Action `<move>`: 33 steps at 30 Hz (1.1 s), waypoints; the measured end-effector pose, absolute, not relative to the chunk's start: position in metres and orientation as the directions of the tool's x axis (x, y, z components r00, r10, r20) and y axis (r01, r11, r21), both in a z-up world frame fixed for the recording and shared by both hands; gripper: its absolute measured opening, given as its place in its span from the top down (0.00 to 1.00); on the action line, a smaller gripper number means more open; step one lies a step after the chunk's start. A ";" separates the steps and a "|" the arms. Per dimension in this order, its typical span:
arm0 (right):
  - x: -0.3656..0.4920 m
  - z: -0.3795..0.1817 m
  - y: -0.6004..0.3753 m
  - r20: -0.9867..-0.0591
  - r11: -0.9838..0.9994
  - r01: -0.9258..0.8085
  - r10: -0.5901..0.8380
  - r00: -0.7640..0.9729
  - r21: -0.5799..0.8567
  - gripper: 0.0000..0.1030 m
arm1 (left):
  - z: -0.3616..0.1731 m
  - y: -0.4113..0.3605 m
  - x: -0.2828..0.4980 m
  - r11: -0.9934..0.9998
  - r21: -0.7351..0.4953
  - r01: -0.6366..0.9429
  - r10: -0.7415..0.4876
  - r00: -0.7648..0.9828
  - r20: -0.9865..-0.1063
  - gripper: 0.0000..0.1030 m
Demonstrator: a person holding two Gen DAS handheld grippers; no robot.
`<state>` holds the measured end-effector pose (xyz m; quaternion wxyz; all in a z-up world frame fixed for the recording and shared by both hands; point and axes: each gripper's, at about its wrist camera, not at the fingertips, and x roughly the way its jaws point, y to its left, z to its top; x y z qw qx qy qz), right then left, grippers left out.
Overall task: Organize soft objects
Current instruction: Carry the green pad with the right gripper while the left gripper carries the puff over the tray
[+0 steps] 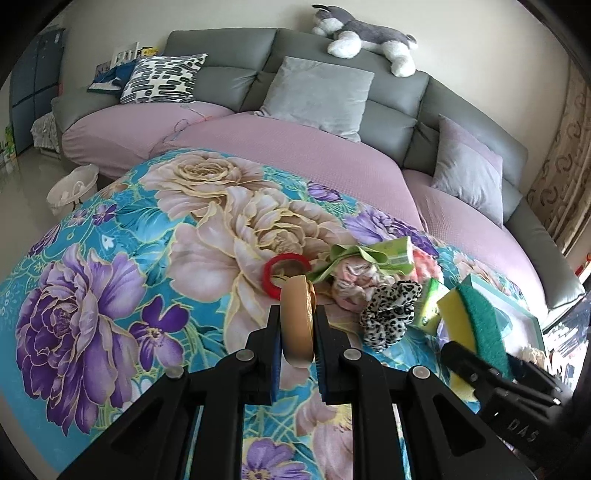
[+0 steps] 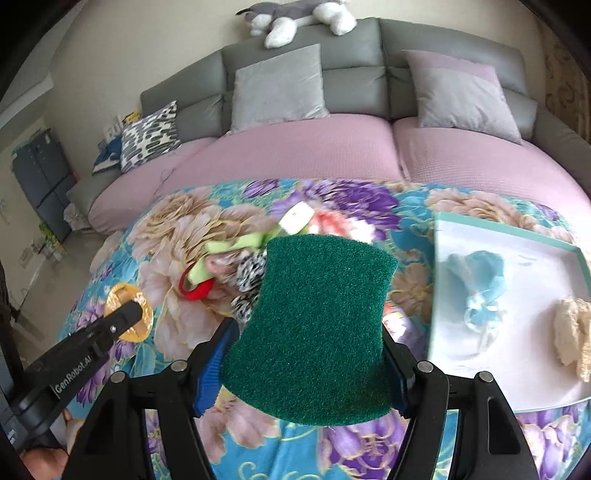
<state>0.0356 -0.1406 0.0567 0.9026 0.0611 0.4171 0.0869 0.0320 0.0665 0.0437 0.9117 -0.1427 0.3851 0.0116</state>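
My left gripper (image 1: 298, 313) is shut on a tan round pad (image 1: 295, 332), held on edge above the floral blanket (image 1: 110, 258). My right gripper (image 2: 308, 328) is shut on a sponge with a green scouring face (image 2: 317, 332) and a yellow body (image 1: 452, 306), held above the blanket beside a teal-rimmed tray (image 2: 506, 230). In the tray lie a blue soft item (image 2: 476, 280) and a cream knitted item (image 2: 572, 332). A pile on the blanket holds a red ring scrunchie (image 1: 286, 275), a leopard scrunchie (image 1: 389, 314), a pink cloth (image 1: 351, 282) and a green cloth (image 1: 351, 254).
The blanket covers a surface in front of a grey sofa (image 1: 229, 48) with pink seat covers, several cushions and a plush husky (image 1: 365, 33) on its back. A white basket (image 1: 72, 188) stands on the floor at left. A green packet (image 1: 430, 306) lies by the pile.
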 end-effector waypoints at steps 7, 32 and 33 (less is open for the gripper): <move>0.034 0.062 -0.201 -0.727 0.986 0.020 0.109 0.678 0.167 0.29 | 0.046 0.037 0.037 0.971 -0.228 -0.070 -0.117 0.696 -0.709 0.85; 0.025 0.052 -0.343 -0.722 0.951 0.280 -0.101 0.684 0.132 0.29 | 0.065 -0.120 0.071 0.958 -0.115 0.264 -0.262 0.632 -0.729 0.85; 0.024 0.052 -0.347 -0.722 0.948 0.289 -0.106 0.683 0.134 0.29 | 0.066 -0.126 0.072 0.955 -0.112 0.276 -0.268 0.632 -0.728 0.85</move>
